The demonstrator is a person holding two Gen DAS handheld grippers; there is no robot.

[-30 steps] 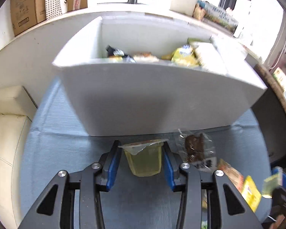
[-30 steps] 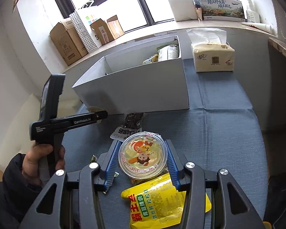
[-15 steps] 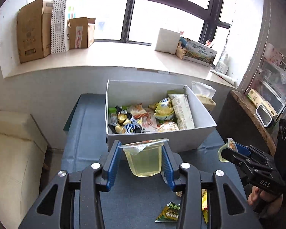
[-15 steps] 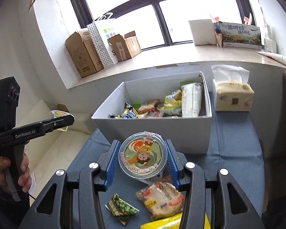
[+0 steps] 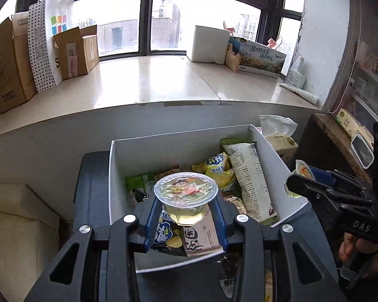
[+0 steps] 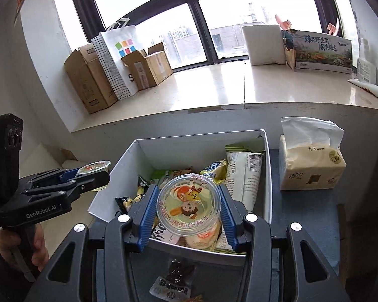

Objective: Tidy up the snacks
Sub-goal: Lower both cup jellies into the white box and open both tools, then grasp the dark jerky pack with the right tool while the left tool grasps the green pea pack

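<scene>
Left gripper point(image 5: 185, 214) pinching a jelly cup point(image 5: 185, 198), right gripper point(image 6: 187, 214) pinching another cup point(image 6: 188, 205). Both held above the box point(image 5: 118, 176), snacks straight below, far wall at 12 o'clock. Neither clearly nearer; release apparently next

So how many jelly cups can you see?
2. One clear round yellow jelly cup sits in the left gripper's jaws, another in the right gripper's, both above the white box. More may hide inside.

I see cardboard boxes point(image 6: 93, 83) and a dotted bag point(image 6: 116, 60) on the windowsill point(image 6: 239, 88), tissues point(image 6: 311, 161) beside.
</scene>
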